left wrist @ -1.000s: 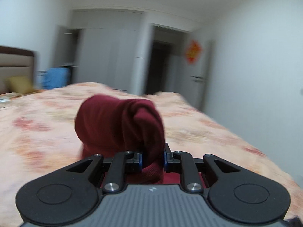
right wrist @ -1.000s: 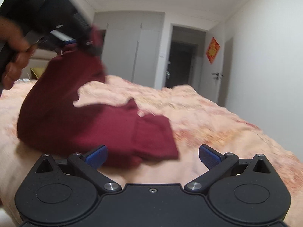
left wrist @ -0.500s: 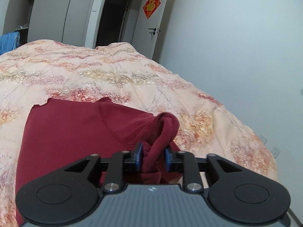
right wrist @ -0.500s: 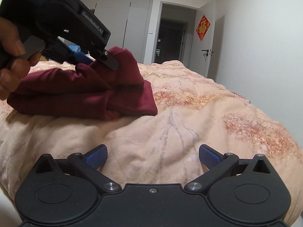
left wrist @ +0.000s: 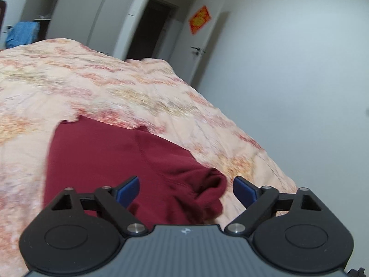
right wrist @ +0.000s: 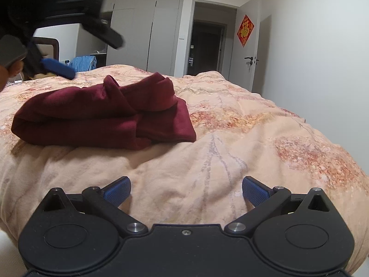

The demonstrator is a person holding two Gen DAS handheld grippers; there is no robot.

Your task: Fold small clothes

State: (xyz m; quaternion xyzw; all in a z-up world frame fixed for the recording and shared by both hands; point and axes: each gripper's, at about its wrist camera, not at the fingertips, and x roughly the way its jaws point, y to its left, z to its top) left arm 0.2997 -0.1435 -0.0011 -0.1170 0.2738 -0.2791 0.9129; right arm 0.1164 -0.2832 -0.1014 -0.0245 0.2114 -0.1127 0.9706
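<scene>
Left gripper [left wrist: 185,188] jaws opening, dark red knit garment [left wrist: 120,161] cuff loose between them, unpinched. Right gripper [right wrist: 186,190] jaws spread, empty. Garment folded on peach floral bed quilt [right wrist: 253,143]. Red door hanging [right wrist: 245,30]: gold character, unreadable.

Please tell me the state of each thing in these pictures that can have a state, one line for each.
Maroon garment: folded over, lying released on the bed.
Left gripper: jaws opening, garment's bunched end between them, pads not pressing it.
Right gripper: open, empty, above the bare quilt.
Room door: open, swung against the wall.
Wardrobe doors: shut.
</scene>
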